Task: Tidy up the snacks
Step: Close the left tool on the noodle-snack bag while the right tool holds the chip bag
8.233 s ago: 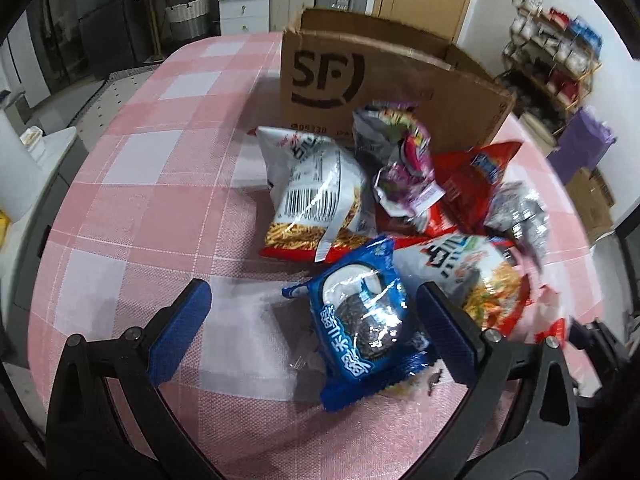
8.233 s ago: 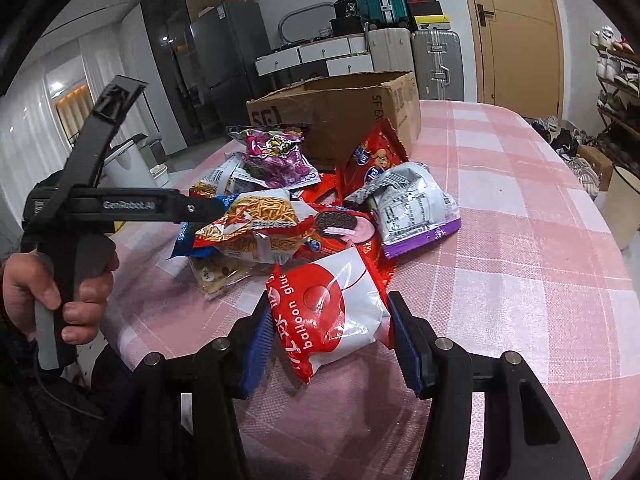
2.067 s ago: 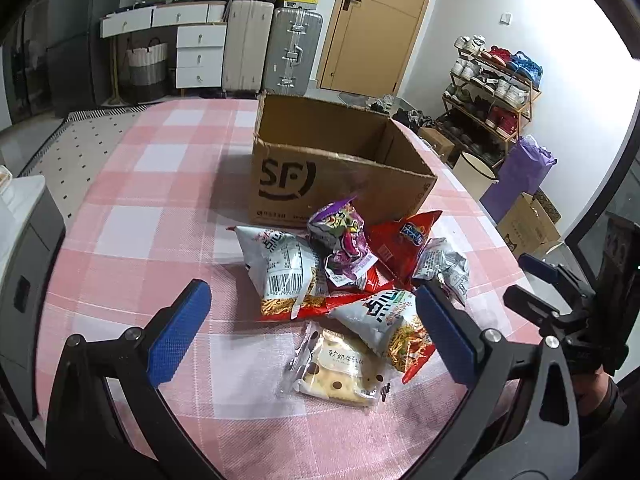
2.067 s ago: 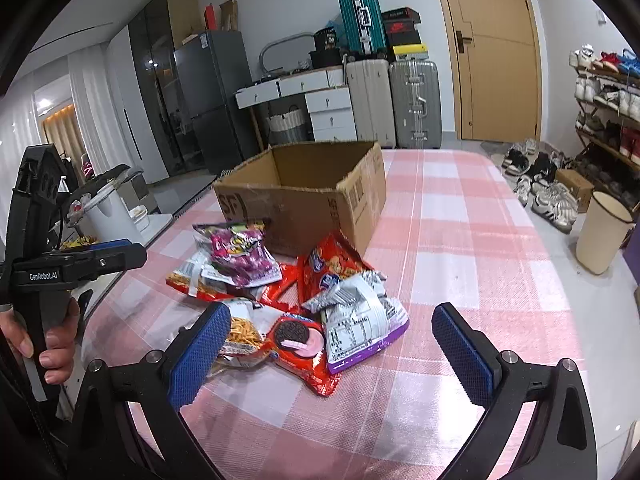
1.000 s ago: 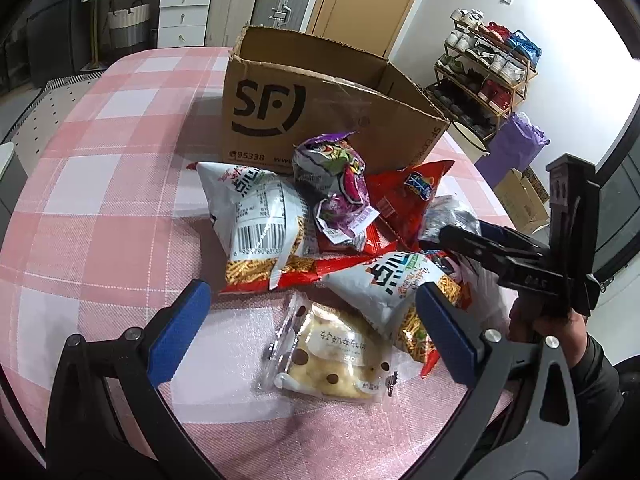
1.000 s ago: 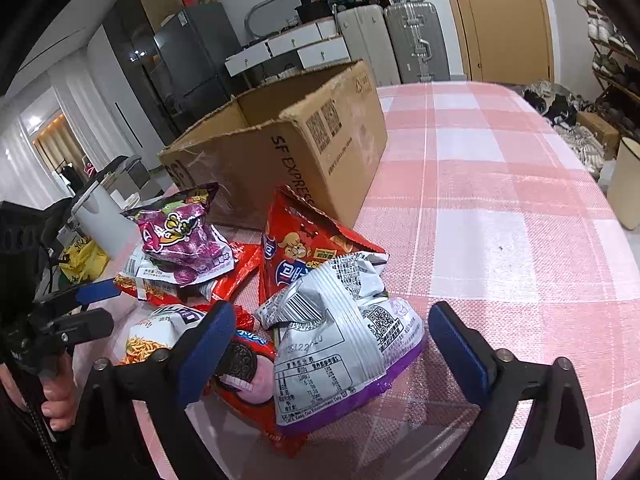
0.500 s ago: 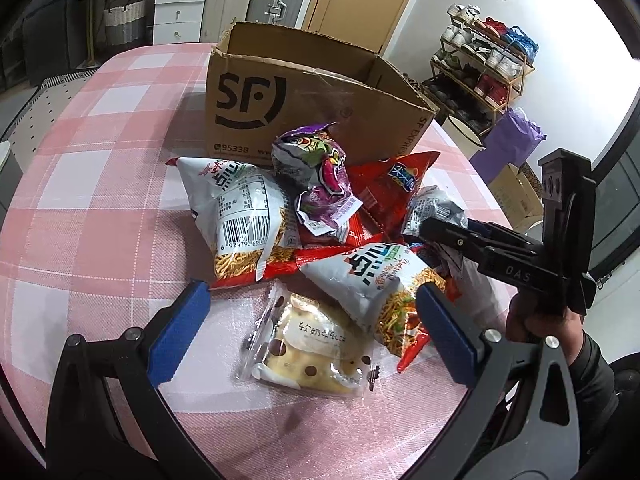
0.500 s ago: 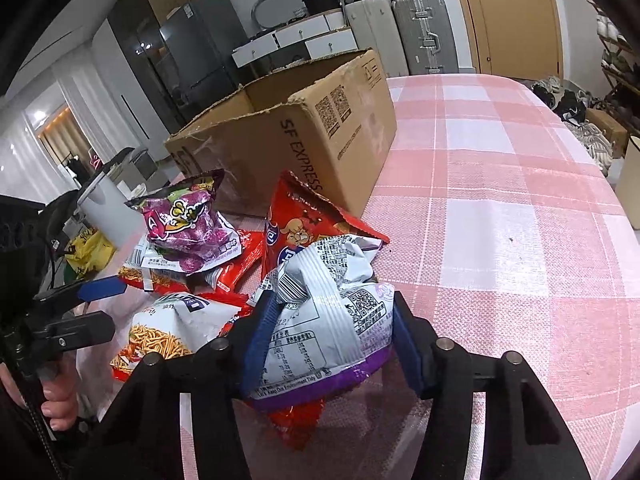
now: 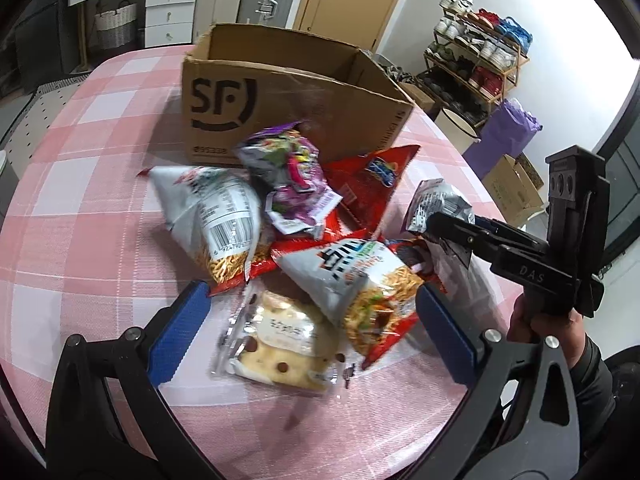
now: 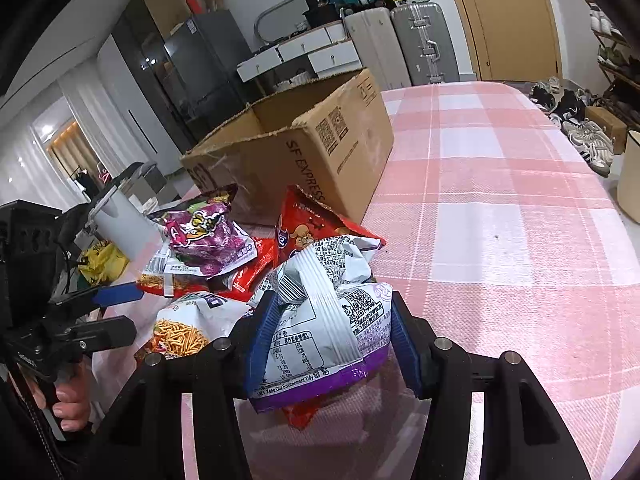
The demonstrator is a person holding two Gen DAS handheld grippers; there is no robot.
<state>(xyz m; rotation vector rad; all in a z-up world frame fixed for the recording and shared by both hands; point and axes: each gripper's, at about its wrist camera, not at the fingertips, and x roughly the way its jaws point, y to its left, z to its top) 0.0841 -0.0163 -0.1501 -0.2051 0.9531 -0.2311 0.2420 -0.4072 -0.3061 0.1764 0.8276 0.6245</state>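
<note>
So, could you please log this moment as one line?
right gripper: shut on silver-purple snack bag | left gripper: open above bread packet | cardboard box: open behind pile

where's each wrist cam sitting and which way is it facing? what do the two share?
Left wrist: low over the near table edge, facing the snack pile and cardboard box; shows the open left gripper and the hand on the other gripper.
Right wrist: at the pile's right side, facing along the checked tablecloth; shows the right gripper shut on the silver-purple bag.
Shared: box, purple snack bag, noodle-snack bag.
</note>
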